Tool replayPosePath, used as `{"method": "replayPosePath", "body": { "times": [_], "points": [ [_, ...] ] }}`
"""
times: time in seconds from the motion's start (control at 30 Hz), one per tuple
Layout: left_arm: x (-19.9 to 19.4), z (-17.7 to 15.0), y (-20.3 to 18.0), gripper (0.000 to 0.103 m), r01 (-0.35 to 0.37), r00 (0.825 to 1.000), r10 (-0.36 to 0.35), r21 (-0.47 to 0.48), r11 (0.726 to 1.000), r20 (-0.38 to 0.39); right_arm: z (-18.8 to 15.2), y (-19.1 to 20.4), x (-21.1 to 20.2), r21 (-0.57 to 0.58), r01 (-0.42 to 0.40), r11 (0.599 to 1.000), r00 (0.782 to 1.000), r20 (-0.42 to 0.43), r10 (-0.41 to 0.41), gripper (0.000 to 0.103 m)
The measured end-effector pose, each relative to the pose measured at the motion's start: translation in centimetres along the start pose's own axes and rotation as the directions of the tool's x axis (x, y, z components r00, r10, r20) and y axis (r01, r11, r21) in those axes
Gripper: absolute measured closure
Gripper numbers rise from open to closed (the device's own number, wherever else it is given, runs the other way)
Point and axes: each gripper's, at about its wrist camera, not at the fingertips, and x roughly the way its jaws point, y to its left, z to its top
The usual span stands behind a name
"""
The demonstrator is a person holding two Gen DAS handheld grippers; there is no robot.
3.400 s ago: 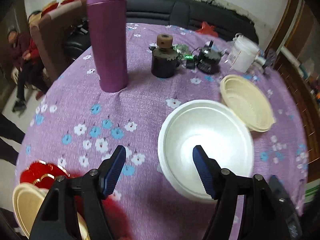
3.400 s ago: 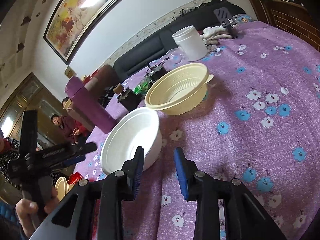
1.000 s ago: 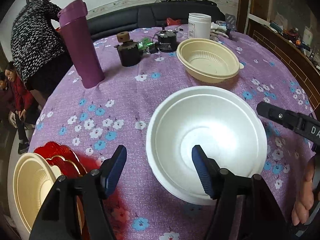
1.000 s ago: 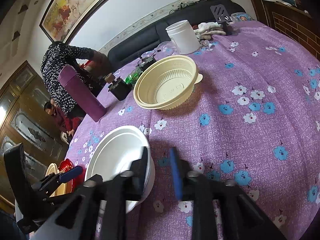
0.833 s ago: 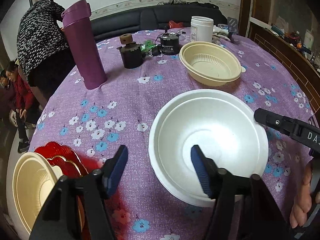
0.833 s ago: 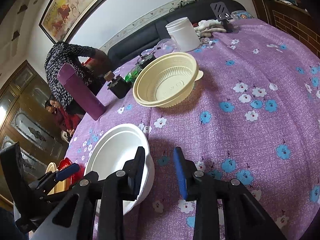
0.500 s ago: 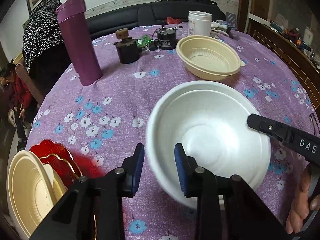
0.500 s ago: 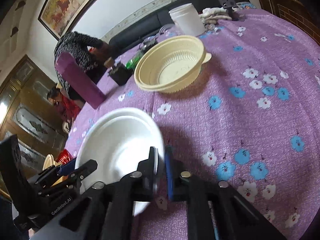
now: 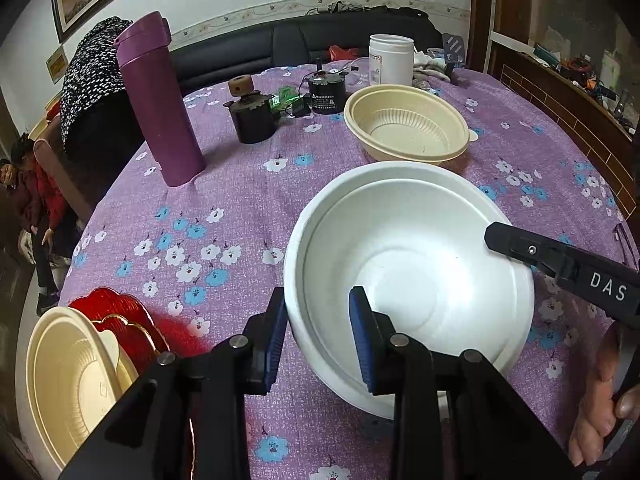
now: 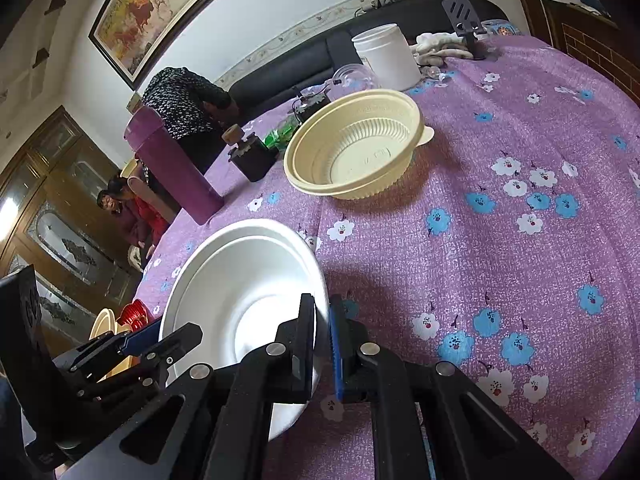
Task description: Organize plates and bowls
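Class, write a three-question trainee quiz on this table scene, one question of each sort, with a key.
1. True or false: both grippers are clamped on the rim of the white bowl.
2. Which stands closest to the tall purple flask? A) white jar B) dark round pot C) red plate
3. Fill in: a cream bowl at the table's near edge rests on a ___ plate.

Key: 1 true: left gripper and right gripper each pinch it. 2 B. 3 red.

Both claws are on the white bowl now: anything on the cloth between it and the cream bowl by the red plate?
Nothing visible: only bare flowered cloth separates the white bowl from the cream bowl on the red plate.
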Motion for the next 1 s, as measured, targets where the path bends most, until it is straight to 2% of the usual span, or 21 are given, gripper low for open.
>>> {"method": "replayPosePath", "body": {
  "times": [0.67, 1.0],
  "points": [
    [-2.7, -0.2, 0.6, 0.073, 0.003, 0.999, -0.003, -0.009, 1.0, 0.039, -0.1, 1.0, -1.7, 0.016, -0.059, 0.998, 0.998, 0.034, 0.058, 0.095],
    [-5.4, -1.4, 2.1, 0.072, 0.032, 0.996, -0.031, -0.005, 0.999, 0.078, -2.2, 2.9, -3.9, 0.064, -0.078, 0.995, 0.996, 0.05, 0.075, 0.095]
  ]
}}
